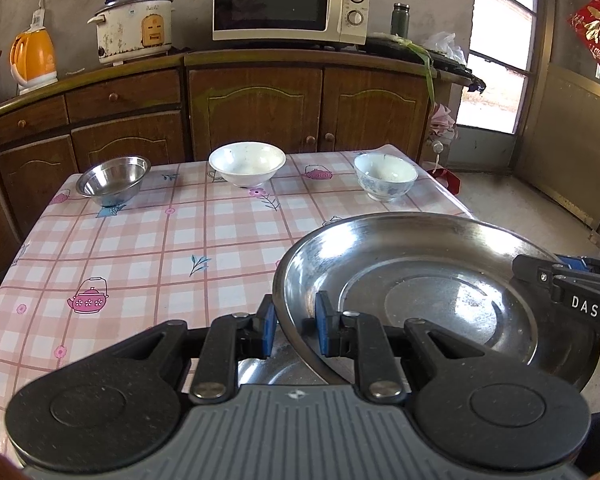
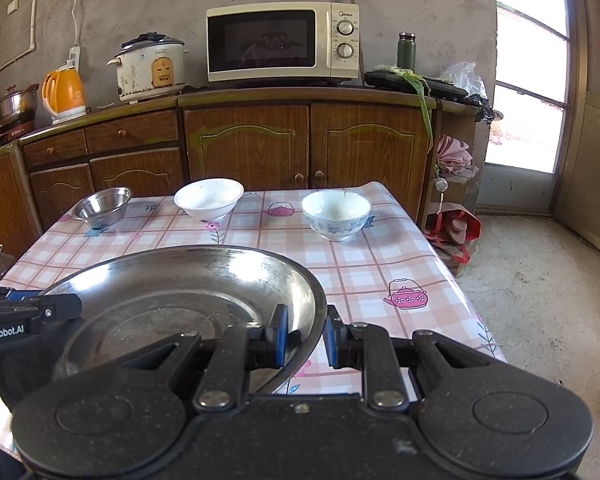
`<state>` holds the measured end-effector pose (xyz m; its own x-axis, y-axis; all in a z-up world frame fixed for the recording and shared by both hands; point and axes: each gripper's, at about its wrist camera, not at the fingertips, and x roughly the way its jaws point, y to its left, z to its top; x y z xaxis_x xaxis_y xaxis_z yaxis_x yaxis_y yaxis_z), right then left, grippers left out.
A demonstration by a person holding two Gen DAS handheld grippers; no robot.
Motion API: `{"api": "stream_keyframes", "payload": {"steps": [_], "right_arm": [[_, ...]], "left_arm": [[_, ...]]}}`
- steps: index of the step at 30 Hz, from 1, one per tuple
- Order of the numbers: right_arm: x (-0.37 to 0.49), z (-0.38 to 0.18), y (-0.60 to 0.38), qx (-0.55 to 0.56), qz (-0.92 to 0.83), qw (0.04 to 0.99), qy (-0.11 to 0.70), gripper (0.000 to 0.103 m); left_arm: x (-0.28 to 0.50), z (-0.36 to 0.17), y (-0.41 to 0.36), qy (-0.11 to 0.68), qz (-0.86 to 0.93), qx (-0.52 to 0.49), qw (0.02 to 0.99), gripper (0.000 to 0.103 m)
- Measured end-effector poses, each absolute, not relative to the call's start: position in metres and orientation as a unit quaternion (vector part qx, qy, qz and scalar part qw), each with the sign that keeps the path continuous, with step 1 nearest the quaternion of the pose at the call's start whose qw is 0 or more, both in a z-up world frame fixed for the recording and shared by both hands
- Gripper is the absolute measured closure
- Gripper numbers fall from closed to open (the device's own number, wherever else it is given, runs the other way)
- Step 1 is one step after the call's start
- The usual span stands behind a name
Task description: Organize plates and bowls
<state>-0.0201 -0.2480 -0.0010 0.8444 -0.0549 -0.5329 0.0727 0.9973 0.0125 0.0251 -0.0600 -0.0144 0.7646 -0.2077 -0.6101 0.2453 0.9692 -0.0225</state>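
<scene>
Clamping opposite rims of a round, shiny steel plate (image 1: 440,292), left tool (image 1: 296,330) and right tool (image 2: 306,338) both pinching it between blue pads above the checked, teapot-printed bench (image 1: 140,240). Reading "DAS" and "GenRobot.AI" on the tool bodies. Sitting along the far edge: steel bowl (image 1: 112,180), white bowl (image 1: 247,163), blue-patterned bowl (image 1: 385,176).

Three bowls: one steel bowl (image 1: 112,180), one white bowl (image 1: 247,163), one blue-patterned bowl (image 1: 385,176). One steel plate (image 1: 432,288). Two grippers: left gripper (image 1: 296,330), right gripper (image 2: 306,336).
</scene>
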Motion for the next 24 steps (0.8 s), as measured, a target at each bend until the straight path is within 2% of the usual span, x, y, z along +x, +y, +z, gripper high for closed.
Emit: {"api": "stream_keyframes", "payload": {"steps": [24], "right_arm": [[-0.014, -0.025, -0.221, 0.006, -0.006, 0.950, 0.311, 0.078]], "left_arm": [[0.020, -0.034, -0.037, 0.348, -0.100, 0.032, 0.932, 0.083]]}}
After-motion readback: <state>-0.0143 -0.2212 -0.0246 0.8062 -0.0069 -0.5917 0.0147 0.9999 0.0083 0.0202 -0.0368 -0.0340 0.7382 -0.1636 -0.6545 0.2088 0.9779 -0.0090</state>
